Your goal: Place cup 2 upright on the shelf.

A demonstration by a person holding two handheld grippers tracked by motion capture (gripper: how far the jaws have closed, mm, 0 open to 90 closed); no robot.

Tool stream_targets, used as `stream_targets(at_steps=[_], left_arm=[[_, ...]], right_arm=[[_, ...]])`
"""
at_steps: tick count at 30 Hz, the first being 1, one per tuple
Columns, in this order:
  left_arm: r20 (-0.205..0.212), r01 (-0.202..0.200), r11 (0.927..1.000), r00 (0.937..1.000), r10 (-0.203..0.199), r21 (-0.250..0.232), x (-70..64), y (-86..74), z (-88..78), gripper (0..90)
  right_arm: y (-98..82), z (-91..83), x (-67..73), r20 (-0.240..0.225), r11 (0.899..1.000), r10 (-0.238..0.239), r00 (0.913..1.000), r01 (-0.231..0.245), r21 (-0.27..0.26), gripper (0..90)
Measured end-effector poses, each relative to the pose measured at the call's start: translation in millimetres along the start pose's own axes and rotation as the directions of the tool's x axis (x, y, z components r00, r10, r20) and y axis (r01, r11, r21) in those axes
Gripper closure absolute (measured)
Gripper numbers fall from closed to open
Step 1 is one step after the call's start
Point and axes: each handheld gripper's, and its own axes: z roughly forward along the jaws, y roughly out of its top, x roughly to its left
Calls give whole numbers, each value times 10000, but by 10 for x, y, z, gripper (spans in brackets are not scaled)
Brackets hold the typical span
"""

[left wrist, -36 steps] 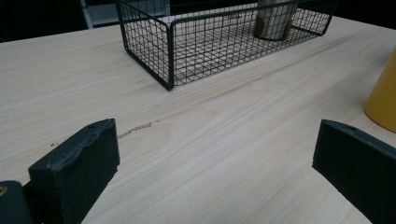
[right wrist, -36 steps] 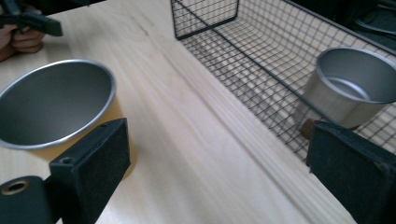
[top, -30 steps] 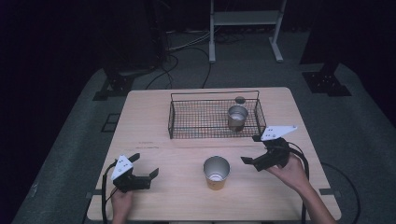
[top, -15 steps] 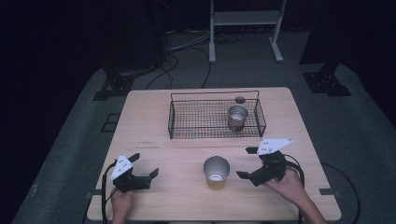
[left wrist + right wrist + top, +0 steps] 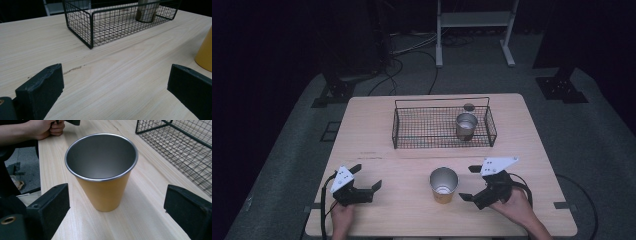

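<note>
Your right gripper (image 5: 468, 182) sat nearest you with its jaws spread wide, just beside the yellow steel-lined tapered cup (image 5: 444, 185), nothing between its pads. That cup stood upright on the pale wooden table (image 5: 412, 210), between your two hands, the path to it open. Your left gripper (image 5: 368, 177) rested low over the wood, well apart from the cup, its jaws also spread and holding nothing. Farther off stood the black wire basket (image 5: 404, 131), with a small steel cup (image 5: 466, 126) upright near its right end. Beyond the table lay grey floor (image 5: 562, 125), loose cables (image 5: 412, 50) and a white metal stand (image 5: 474, 20) in a dark room.
</note>
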Motion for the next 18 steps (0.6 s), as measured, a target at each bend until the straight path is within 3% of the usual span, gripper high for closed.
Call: stream_targets(at_steps=[18], left_arm=[[0, -9, 10000, 10000, 9, -8, -1, 0, -1, 0]], right_arm=[[18, 277, 94, -210, 9997, -51, 9998, 56, 248, 54]])
